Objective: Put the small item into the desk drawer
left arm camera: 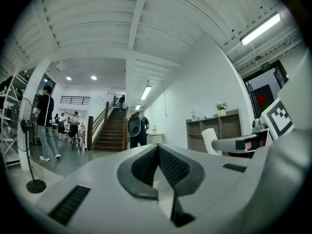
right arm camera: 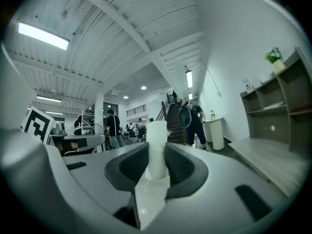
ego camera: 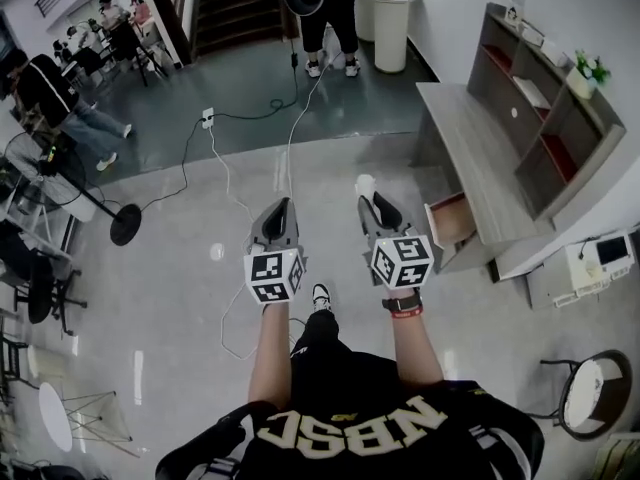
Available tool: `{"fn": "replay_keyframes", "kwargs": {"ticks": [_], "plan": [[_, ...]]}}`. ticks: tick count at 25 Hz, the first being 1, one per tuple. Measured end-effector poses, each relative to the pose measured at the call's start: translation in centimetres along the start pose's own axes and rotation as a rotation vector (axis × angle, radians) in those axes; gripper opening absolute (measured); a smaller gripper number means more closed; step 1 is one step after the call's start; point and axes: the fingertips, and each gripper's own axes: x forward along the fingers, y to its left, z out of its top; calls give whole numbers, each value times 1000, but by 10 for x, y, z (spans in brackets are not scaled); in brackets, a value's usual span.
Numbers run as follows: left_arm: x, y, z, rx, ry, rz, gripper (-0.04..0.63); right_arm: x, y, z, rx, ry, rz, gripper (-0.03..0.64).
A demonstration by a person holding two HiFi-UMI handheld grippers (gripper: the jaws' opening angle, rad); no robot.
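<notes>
The lower end of the smooth white cylindrical item [right arm camera: 157,130] is hidden between the ribbed dark pads of the right tongs [right arm camera: 157,151], which pinch it apart from the open drawer [ego camera: 452,218] in the grey wood-grain bench [ego camera: 470,148]. The left tongs [left arm camera: 157,150] are pressed together at the tips, with nothing between them.

The desk [ego camera: 470,158] stands at the right, its drawer [ego camera: 450,220] open at the near end. A shelf unit [ego camera: 545,118] runs along its right side, a plant [ego camera: 587,66] on top. Left of the drawer, the right gripper [ego camera: 372,200] holds a small item [ego camera: 365,185].
</notes>
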Motion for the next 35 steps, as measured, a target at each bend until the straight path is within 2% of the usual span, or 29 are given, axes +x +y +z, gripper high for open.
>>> {"fn": "replay_keyframes", "kwargs": {"ticks": [4, 8, 13, 18, 26, 35], "plan": [[51, 2, -10, -4, -9, -63, 14, 33, -30, 1, -5, -12, -51, 110], [128, 2, -7, -4, -24, -155, 14, 79, -76, 17, 20, -41, -127, 110], [230, -6, 19, 0, -59, -268, 14, 137, -137, 61, 46, -92, -219, 110], [310, -12, 32, -1, -77, -382, 14, 190, -166, 89, 54, -130, -268, 110], [399, -25, 8, -22, -39, -502, 14, 230, -225, 78, 88, -125, -386, 110], [456, -79, -22, -47, 4, -683, 14, 218, -288, 65, 112, -129, -559, 110]]}}
